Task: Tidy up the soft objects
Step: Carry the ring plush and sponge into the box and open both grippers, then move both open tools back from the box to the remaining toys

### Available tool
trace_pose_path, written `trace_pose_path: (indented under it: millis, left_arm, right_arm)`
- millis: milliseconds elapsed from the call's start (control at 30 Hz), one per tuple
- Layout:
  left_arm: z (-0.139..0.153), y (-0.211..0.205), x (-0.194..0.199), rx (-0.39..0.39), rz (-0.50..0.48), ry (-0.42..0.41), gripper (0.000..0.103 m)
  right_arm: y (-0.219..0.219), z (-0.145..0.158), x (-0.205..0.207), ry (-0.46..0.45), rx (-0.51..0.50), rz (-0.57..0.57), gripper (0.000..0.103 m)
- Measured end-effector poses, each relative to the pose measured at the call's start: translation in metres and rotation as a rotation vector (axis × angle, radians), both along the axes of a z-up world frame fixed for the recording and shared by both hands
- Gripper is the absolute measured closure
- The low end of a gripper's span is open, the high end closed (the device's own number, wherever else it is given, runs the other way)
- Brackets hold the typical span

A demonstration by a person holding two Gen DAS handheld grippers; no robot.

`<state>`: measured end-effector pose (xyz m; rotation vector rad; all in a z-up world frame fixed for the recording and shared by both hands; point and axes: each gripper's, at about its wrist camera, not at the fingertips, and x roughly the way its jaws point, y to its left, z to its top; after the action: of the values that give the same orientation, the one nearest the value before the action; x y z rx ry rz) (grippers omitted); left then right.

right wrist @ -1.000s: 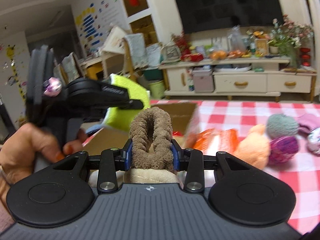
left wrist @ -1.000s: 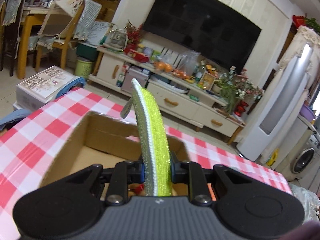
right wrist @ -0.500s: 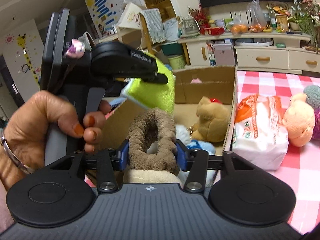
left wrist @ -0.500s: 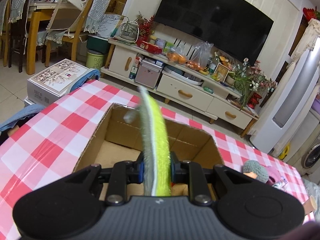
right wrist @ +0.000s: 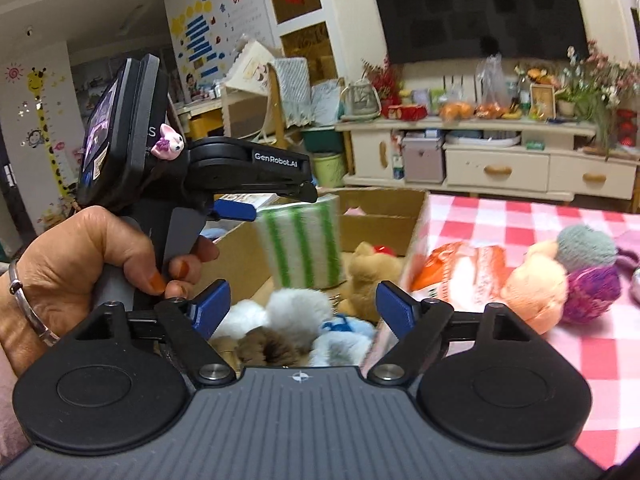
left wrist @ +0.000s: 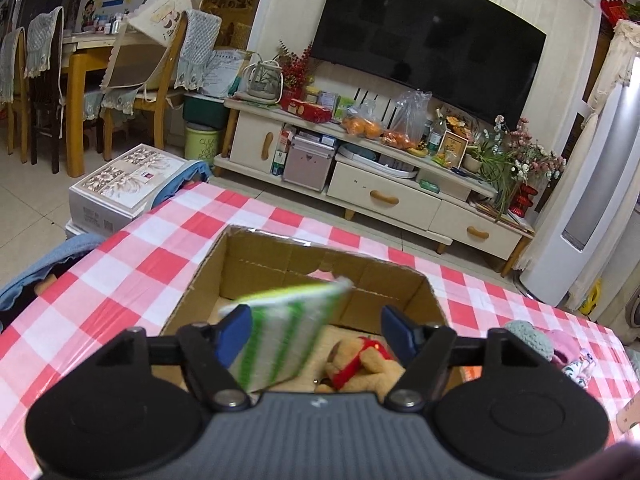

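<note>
Two grippers work over one open cardboard box that stands on a table under a red-and-white checked cloth. The left gripper has its jaws opening, with one green-and-white striped cloth blurred between them and no longer pressed; from the right wrist view the same cloth hangs just under the left gripper's tips, over the box. The right gripper also has its jaws opening, standing wide apart with nothing pressed between the pads; a brown fuzzy piece lies low between them on the pile inside the box.

Inside the box one tan teddy bear with a red ribbon lies against the right wall, beside white and blue fluffy items whose number cannot be told. Outside the box, on its right, lie one orange-and-white plastic pack, one peach plush toy, one grey-green yarn ball and one purple yarn ball, these three touching.

The box's far wall stands clear of the table's far edge, with bare cloth on its left. A person's hand holds the left gripper's handle, a bracelet on the wrist.

The left gripper's side reads "GenRobot.AI".
</note>
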<state>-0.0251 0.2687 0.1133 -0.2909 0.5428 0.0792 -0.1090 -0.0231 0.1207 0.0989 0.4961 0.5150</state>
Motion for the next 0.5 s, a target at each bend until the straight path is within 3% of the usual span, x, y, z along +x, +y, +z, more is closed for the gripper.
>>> trace_pose_path:
  millis: [500]
  left_arm:
    - [0.001, -0.033, 0.000, 0.029, -0.042, -0.006, 0.023]
  right_arm:
    - [-0.019, -0.005, -0.003, -0.024, -0.012, -0.083, 0.001]
